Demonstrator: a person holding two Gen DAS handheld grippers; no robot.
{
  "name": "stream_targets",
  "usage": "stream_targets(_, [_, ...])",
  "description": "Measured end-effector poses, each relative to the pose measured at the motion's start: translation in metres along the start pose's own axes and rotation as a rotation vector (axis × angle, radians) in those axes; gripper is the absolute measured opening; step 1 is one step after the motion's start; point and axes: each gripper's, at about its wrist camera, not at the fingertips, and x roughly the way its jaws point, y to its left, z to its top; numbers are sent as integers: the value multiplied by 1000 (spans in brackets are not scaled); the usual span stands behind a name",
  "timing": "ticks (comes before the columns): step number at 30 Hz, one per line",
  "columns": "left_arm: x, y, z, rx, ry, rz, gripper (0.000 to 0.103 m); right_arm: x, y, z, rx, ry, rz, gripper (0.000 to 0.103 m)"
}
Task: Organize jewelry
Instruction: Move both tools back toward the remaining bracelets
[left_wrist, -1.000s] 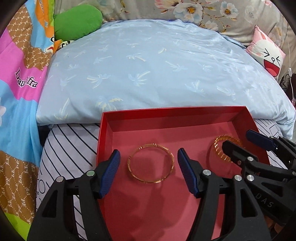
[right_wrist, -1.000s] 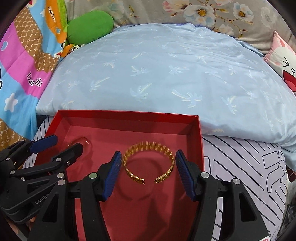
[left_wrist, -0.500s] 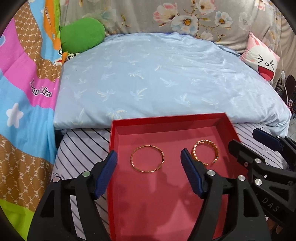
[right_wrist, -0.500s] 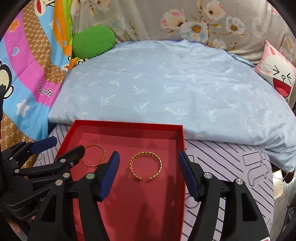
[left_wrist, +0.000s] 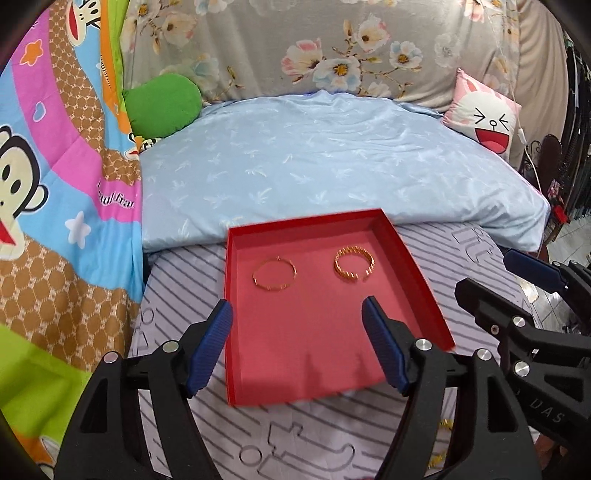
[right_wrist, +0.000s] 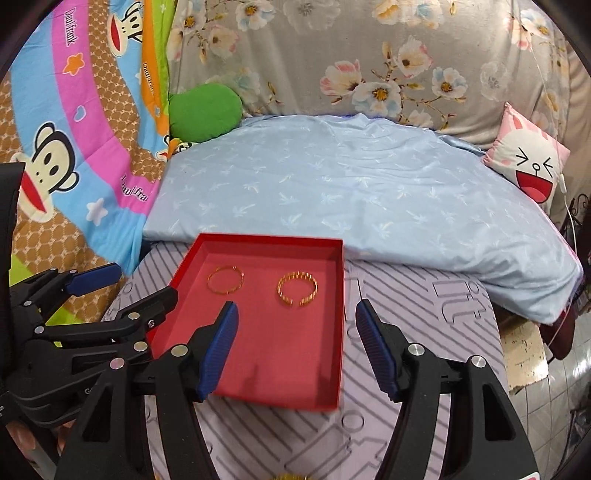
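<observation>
Both bangles lie apart in the red tray (left_wrist: 413, 280) — thin bangle (left_wrist: 274, 275) at 9 o'clock, ridged cuff (left_wrist: 353, 264) at 3, probably to avoid tangling. Left tongs (left_wrist: 297, 345) and right tongs (right_wrist: 297, 345) hang released, empty.

Both the left claw (left_wrist: 297, 345) and right claw (right_wrist: 297, 349) are black plastic with ribbed blue pads and silver screws.

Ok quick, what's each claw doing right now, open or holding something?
Left claw: open, holding nothing.
Right claw: open, holding nothing.
</observation>
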Motion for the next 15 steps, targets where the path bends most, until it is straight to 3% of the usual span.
stream_targets(7, [-20,-9,-56,3,39,-22,69,-28,7,-54,24,28,17,64])
stream_targets(11, [-30,-11,-86,9,43,-18,81,-40,10,-83,20,34,9,69])
stream_targets(15, [-34,-7,-121,-4,67,-7,82,-48,12,-112,11,43,-28,70])
